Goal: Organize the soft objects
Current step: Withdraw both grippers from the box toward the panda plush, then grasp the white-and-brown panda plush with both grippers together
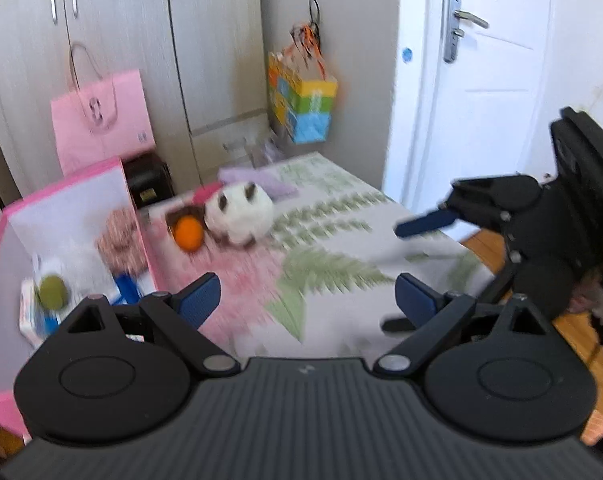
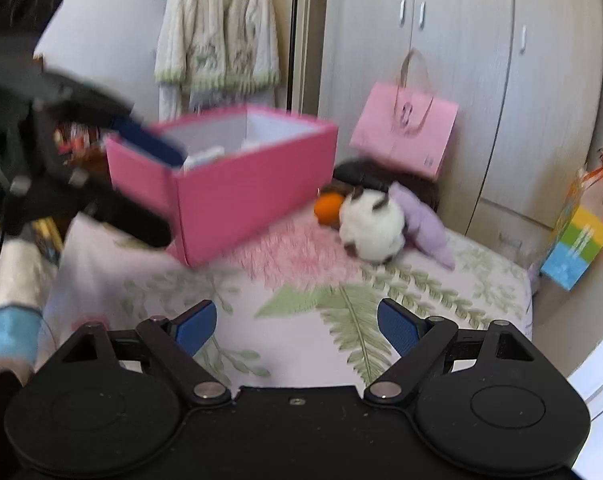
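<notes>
A white plush with brown ears [image 1: 239, 212] [image 2: 371, 224] lies on the fern-patterned bedspread [image 1: 333, 276]. An orange plush ball [image 1: 189, 232] [image 2: 329, 208] sits against its left side, and a purple plush [image 1: 257, 182] [image 2: 425, 224] lies behind it. Left of them stands an open pink box [image 1: 73, 184] [image 2: 241, 184] holding a pinkish-brown plush [image 1: 121, 240] and a green ball [image 1: 52, 291]. My left gripper [image 1: 307, 300] [image 2: 173, 196] hangs open and empty over the bed beside the box. My right gripper [image 2: 297, 320] [image 1: 395, 276] is open and empty too, short of the toys.
A pink paper bag [image 1: 101, 120] [image 2: 405, 136] leans on the wardrobe behind a dark box [image 1: 147, 180]. A colourful bag [image 1: 301, 100] [image 2: 577, 240] hangs by the white door [image 1: 481, 80]. A white knitted garment [image 2: 217, 32] hangs on the wall. The bed's right edge drops to a wooden floor [image 1: 485, 244].
</notes>
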`<action>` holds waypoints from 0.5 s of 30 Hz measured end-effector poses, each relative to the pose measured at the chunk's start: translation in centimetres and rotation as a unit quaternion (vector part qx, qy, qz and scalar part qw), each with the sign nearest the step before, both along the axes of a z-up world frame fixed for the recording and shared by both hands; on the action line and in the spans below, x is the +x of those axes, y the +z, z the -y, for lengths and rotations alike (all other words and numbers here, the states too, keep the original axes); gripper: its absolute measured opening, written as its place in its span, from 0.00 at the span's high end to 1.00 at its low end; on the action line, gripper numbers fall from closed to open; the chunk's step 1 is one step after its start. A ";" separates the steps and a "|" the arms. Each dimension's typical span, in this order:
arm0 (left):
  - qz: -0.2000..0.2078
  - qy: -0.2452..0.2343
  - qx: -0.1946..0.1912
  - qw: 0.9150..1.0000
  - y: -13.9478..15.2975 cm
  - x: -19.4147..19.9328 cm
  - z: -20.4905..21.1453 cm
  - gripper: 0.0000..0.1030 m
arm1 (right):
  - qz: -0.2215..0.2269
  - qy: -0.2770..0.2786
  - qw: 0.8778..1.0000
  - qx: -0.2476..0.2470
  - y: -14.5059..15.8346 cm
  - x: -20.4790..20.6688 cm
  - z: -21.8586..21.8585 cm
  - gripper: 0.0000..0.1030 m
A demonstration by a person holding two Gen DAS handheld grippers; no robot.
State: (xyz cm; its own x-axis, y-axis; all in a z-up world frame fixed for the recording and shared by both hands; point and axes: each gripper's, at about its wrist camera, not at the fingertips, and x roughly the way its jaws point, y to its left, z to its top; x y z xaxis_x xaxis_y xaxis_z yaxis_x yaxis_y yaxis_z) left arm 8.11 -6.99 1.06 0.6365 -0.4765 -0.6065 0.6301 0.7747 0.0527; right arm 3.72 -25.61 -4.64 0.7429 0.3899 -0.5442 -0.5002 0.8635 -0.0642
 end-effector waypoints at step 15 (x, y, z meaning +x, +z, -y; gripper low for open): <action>0.003 0.121 -0.064 0.991 -4.3 8.8 5.3 0.09 | 0.011 -0.082 0.995 0.053 -4.0 10.3 1.8 0.12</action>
